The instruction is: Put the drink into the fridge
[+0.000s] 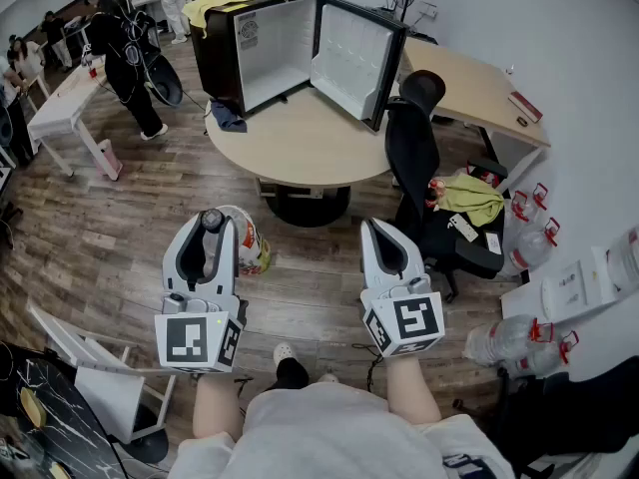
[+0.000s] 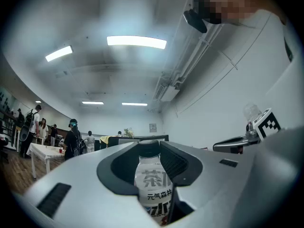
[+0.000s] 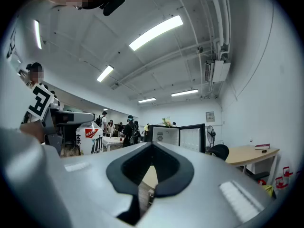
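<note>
Fingers (image 2: 180,163) on my left gripper (image 1: 212,226) are clamped around the drink bottle (image 2: 152,186), which stands upright between the pads with its dark cap just above them and its white label facing the camera. The right gripper (image 1: 377,230) is held level beside it at about 3 o'clock, its jaws brought together with nothing between them. I judge this to be the carrying step: the bottle is picked up but well short of its place. The fridge (image 1: 272,53) sits at 12 o'clock on the far side of a round table (image 1: 300,143), its door (image 1: 354,63) swung wide to the right and the white inside looking bare. The next move, as I see it, calls for walking forward, reaching across the table top, keeping the bottle upright as it passes into the compartment, and setting it down before letting go; the free right gripper could then push the door closed. Below me is a wooden floor (image 1: 110,238). A black office chair (image 1: 414,158) stands at 1 o'clock against the table's edge, with a pale desk (image 1: 479,88) behind it. Water jugs (image 1: 504,339) lie on the floor at 3 o'clock. Farther off, at 10 to 11 o'clock, people (image 1: 125,53) stand near a white table (image 1: 65,108).
</note>
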`<state>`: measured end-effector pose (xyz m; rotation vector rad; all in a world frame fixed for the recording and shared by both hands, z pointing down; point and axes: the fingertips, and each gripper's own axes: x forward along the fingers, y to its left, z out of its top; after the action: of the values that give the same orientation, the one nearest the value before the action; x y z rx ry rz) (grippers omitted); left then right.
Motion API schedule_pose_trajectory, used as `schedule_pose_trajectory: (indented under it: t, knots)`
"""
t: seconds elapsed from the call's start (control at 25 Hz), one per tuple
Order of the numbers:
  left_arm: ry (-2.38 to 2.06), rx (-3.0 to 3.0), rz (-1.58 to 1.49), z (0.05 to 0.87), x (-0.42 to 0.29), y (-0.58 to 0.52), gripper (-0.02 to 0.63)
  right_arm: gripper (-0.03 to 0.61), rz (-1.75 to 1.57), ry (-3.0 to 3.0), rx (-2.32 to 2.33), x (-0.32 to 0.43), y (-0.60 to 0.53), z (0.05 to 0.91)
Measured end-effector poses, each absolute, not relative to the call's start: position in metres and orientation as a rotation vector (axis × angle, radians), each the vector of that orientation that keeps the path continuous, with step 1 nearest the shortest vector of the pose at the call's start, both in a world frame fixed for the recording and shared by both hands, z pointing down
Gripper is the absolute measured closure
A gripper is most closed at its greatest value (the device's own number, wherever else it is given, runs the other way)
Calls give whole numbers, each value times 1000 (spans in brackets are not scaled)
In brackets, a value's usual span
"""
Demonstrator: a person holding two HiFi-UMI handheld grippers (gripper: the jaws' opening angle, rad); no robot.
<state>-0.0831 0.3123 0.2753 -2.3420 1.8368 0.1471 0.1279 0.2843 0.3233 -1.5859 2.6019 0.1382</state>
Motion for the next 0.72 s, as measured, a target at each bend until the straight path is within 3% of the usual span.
schedule_pose_trajectory:
  t: [0.72]
  knots:
    - [1799, -2342, 136, 274, -101, 269, 472, 568, 145, 2572, -1599, 107, 248, 320]
